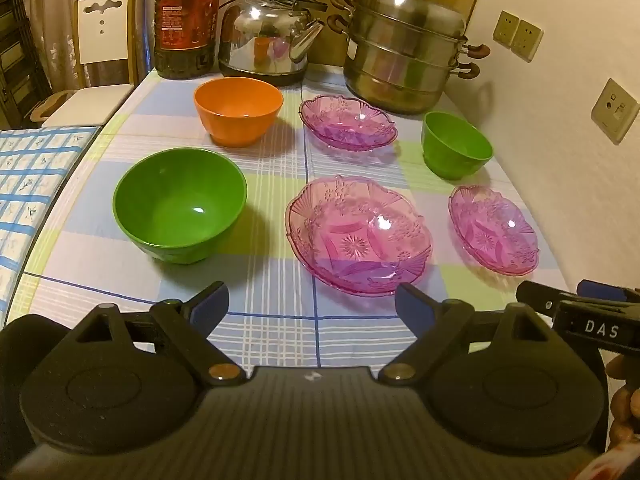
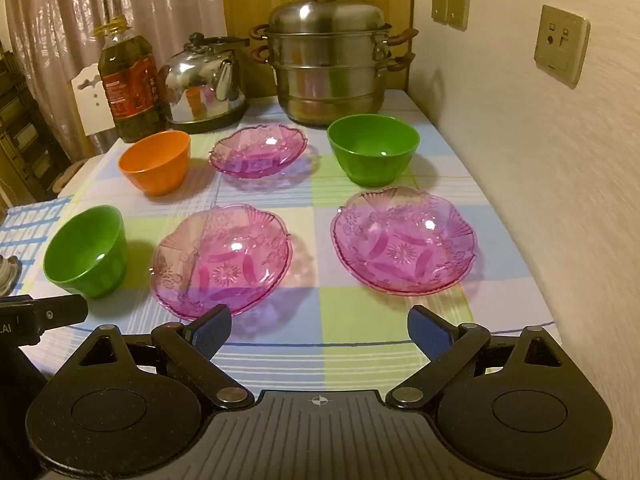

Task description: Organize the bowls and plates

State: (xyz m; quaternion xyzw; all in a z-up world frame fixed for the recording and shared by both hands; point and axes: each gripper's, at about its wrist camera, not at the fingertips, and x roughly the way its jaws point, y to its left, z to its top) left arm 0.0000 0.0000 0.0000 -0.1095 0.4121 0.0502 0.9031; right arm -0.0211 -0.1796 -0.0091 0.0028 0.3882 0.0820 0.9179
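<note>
Left to right across the checked tablecloth (image 2: 320, 320): a green bowl (image 2: 86, 252) and orange bowl (image 2: 155, 162), three pink plates with the middle plate (image 2: 222, 258) nearest, then a second green bowl (image 2: 373, 154) by the steamer pot (image 2: 328, 64). The left gripper (image 1: 312, 304) and right gripper (image 2: 320, 326) both hang spread wide, holding nothing. The good move looks like pinching one plate's rim and stacking like on like, gently, since those scalloped edges may slip.

A home dining corner — a table (image 2: 280, 344) under a checked cloth, with a steel steamer pot (image 2: 328, 64), kettle (image 2: 204, 84) and cooking-oil bottle (image 2: 130, 84) — backed by lace curtains (image 2: 80, 20), a chair (image 1: 105, 36) and wall sockets (image 2: 562, 48).
</note>
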